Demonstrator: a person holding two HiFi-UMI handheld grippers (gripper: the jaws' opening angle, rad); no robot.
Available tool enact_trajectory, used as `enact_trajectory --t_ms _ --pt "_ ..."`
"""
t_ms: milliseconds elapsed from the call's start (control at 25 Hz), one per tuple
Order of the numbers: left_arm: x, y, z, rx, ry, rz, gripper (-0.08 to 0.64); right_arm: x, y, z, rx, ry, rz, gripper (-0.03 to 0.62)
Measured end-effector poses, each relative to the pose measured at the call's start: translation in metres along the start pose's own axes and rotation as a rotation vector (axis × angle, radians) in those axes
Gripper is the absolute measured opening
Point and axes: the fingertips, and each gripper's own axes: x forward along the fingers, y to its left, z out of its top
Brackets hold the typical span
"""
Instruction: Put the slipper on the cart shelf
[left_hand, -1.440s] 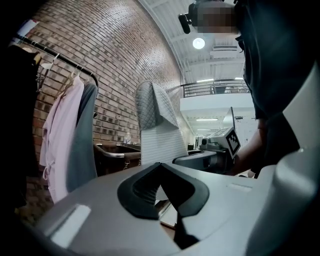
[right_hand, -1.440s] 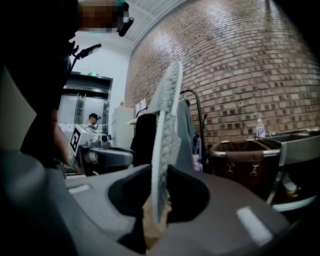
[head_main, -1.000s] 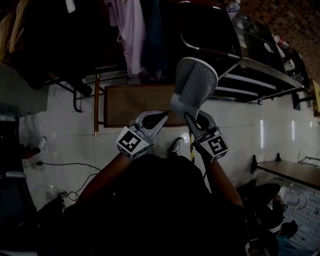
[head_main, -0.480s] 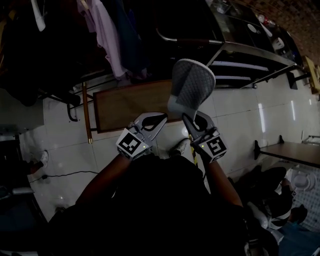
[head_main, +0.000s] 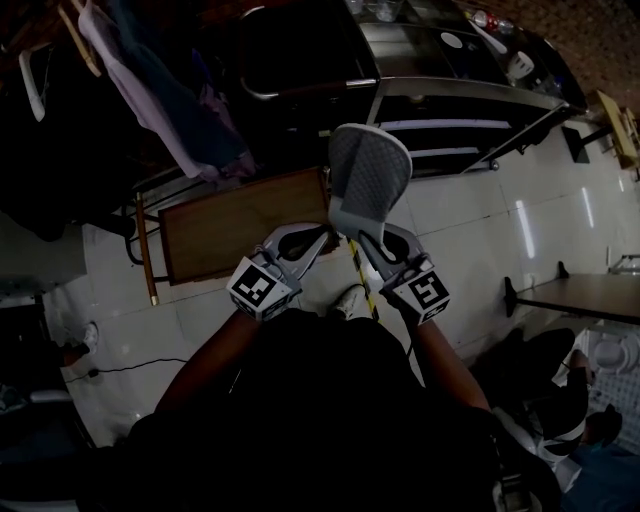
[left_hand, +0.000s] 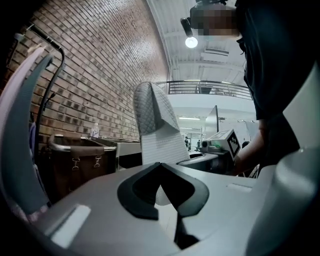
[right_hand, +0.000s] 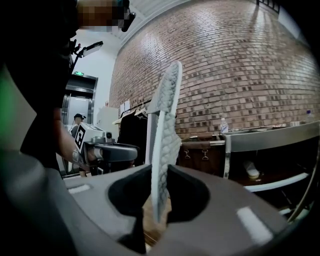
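The slipper stands upright between the jaws of the right hand-held gripper, in front of the cart. The left hand-held gripper sits just left of it. On the floor further left lies a wooden panel, with clothes hanging behind it.

- Grey quilted fabric slipper: heel end hidden between right gripper jaws.
- Steel cart: top cut off at head view's upper edge.
- Small pale object on its lower shelf: too small to identify.
- Hanging clothes: detail lost in shadow.
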Motion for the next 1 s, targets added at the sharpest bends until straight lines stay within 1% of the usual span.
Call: enact_trajectory --t_ms 80,240,400,520,680,800,1000 --pt "0.024 -0.01 0.006 0.001 -0.004 -0.005 0.002 -0.013 -0.019 -0.005 0.0 -0.002 0.007 0.066" --pt "0.068 -0.027 0.008 0.028 0.0 -0.013 0.002 -0.036 -0.051 -0.013 0.022 0.017 0.026 0.066" --pt "0.095 -0.036 0.004 0.026 0.002 -0.016 0.002 -0.047 -0.077 -0.024 0.02 0.039 0.037 0.066" --pt "0.103 -0.035 0.0 0.041 0.009 -0.018 0.002 -0.048 -0.089 -0.031 0.039 0.054 0.03 0.066" --pt "0.11 -0.028 -0.002 0.018 0.052 -0.035 0.002 -0.042 -0.102 -0.039 0.06 0.057 0.019 0.066" --pt "0.12 -0.015 -0.009 0.033 0.044 -0.067 0.002 -0.028 -0.113 -0.039 0.05 0.067 0.005 0.066" --pt "0.137 0.001 -0.008 -0.004 0.035 -0.12 0.002 -0.013 -0.128 -0.036 0.056 0.092 -0.038 0.066"
